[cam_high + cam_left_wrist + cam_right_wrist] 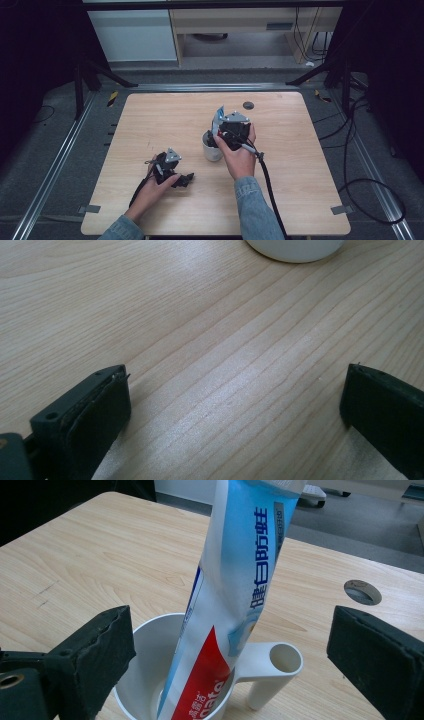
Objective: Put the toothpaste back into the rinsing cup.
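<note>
— Looking at the right gripper (227, 665), its jaws stand wide apart on either side of the toothpaste tube (235, 595), and neither pad touches it. Nothing is clamped.

— And the tube itself?

— It stands on its lower end inside the white cup (150, 650), leaning against the rim on the side of the hollow handle (285, 658). From the high view the cup (212, 151) sits near the middle of the desk (150, 120), just under the right hand.

— So what worries you?

— The lean, mostly. I'd judge the tube top-heavy for such a light cup. If the right gripper pulls back at a slant, a jaw could clip the tube and lever the cup over, or flick the tube out onto the desk.

— A straight lift clears it, then?

— Likely, provided the jaws aren't narrowed on the way up. The trailing cable could also drag across the cup if the hand swings sideways.

— And the left gripper (235, 405)?

— Jaws apart with bare desk between them, low by the near edge, well away from the cup, whose base just shows ahead of it. No risk from that side unless it moves forward.
</note>
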Action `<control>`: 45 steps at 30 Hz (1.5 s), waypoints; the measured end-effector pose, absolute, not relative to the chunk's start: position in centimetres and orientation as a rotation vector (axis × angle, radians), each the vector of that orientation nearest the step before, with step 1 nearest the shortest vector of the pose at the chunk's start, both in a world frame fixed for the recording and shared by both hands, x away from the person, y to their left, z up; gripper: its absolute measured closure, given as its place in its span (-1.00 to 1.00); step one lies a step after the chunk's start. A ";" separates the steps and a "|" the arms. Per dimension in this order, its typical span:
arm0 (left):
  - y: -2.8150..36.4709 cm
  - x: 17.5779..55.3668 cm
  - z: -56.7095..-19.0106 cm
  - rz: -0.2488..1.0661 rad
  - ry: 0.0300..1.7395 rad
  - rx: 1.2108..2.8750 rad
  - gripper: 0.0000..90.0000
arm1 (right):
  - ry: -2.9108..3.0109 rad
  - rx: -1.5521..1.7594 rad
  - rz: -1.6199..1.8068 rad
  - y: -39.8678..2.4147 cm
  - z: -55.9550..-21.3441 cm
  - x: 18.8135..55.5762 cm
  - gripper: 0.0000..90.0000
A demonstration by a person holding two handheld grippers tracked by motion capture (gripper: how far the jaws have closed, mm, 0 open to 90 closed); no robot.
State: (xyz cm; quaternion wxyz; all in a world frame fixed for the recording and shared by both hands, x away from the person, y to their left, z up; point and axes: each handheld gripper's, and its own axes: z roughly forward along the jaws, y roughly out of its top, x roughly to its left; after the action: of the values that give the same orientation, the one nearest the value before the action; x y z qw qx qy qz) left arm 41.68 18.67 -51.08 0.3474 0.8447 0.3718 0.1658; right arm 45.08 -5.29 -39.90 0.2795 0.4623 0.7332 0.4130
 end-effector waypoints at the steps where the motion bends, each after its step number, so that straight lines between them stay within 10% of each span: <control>1: 18.7 41.7 -51.1 0.430 0.964 2.191 -1.00 | 1.970 1.237 1.103 -5.3 -39.8 45.0 -0.88; 45: 18.6 41.7 -51.1 0.427 0.968 2.189 -1.00 | 2.030 1.183 1.021 -10.1 -39.0 43.0 -0.81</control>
State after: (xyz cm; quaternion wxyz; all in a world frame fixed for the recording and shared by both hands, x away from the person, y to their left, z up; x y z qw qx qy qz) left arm 41.66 18.64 -51.09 0.3479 0.8441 0.3733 0.1648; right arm 42.97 -10.14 -38.97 0.2860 0.4424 0.7594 0.3818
